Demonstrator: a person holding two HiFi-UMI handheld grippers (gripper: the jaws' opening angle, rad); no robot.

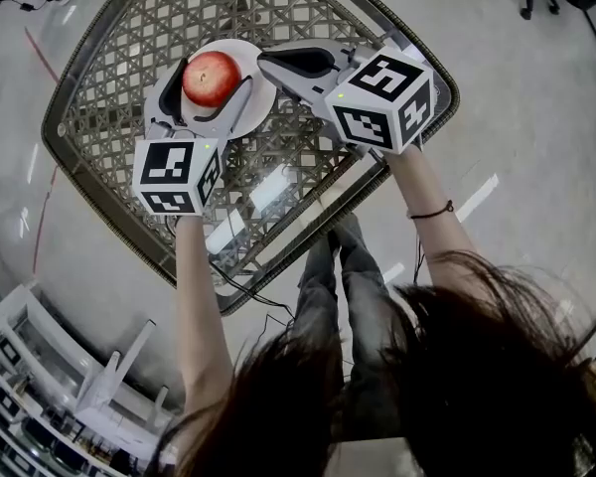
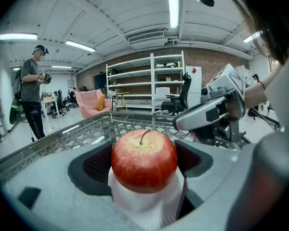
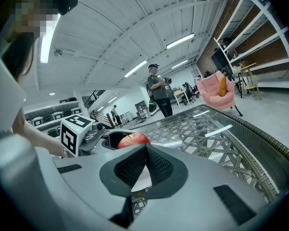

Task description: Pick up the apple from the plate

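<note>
While its short brown stem points straight up, the apple (image 2: 143,160) stands between the two jaws of the left gripper (image 1: 209,79). The dark pads (image 2: 97,163) close against its left and right flanks, so the claw holds the fruit at its widest part. The apple is round and glossy, deep red over most of its skin, with fine pale streaks and a yellow-green patch around the stem hollow. It is directly over the white plate (image 1: 233,47); the head view shows the plate's rim ringing both fruit and jaws, and the left gripper view shows white beneath the fruit. Whether the apple rests on the plate or is raised just off it cannot be told.

The plate sits on a glass-topped table (image 1: 99,87) with a woven lattice under the glass and a wicker border. The right gripper (image 1: 266,62) reaches in from the person's right, its jaws pressed together with nothing between them and its tips just beside the plate's rim, near the apple but apart from it. Each gripper carries a marker cube (image 1: 176,175) at its rear, with a bare forearm behind it. Beyond the table, a standing person (image 2: 31,95), a pink sofa (image 2: 90,105) and white shelving (image 2: 144,81) show in the hall.
</note>
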